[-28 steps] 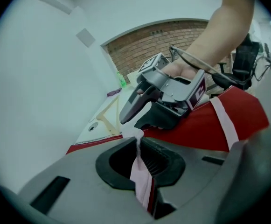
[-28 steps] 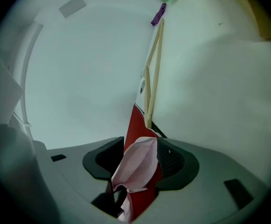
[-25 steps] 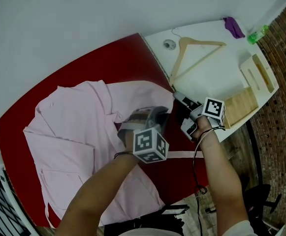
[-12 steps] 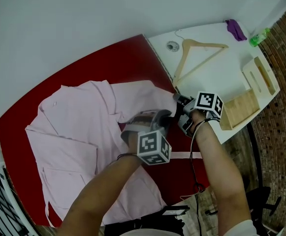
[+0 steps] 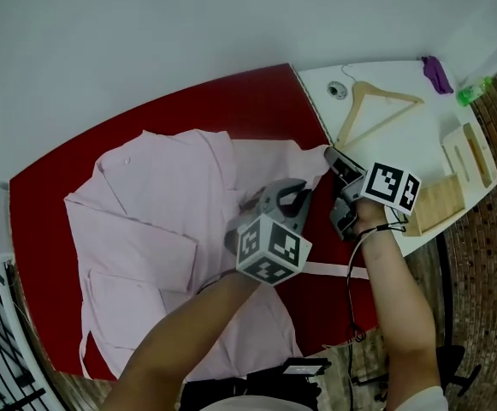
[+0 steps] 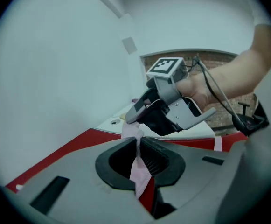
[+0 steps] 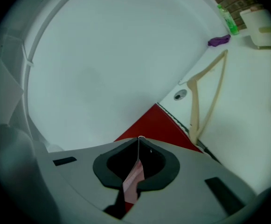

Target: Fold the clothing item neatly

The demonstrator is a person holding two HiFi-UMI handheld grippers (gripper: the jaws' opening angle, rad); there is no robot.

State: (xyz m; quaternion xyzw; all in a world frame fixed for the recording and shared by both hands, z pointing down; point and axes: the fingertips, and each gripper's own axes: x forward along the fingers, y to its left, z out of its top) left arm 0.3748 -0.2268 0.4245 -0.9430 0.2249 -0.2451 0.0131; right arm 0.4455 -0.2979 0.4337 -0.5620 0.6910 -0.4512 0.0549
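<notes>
A pale pink shirt (image 5: 145, 221) lies spread on the red table cover (image 5: 188, 110). My left gripper (image 5: 304, 197) is shut on a fold of its right-hand edge; in the left gripper view a pink strip (image 6: 140, 169) hangs pinched between the closed jaws (image 6: 137, 139). Just to its right, my right gripper (image 5: 328, 152) grips the same edge near the cover's border. Its jaws have just been closing, and in the right gripper view they stand together (image 7: 138, 139) on a thin pink strip (image 7: 133, 176). The left gripper view shows the right gripper (image 6: 131, 117) close ahead, holding pink cloth.
A white table (image 5: 419, 135) adjoins the red cover on the right. It carries a wooden hanger (image 5: 376, 110), a wooden box (image 5: 475, 152), a wooden block (image 5: 436, 204), a purple object (image 5: 437, 73) and a green bottle (image 5: 475, 92). A cable trails from the right gripper.
Both grippers have risen and rolled. The right gripper went from open beside the shirt's edge to shut on it, and the edge now lifts off the cover.
</notes>
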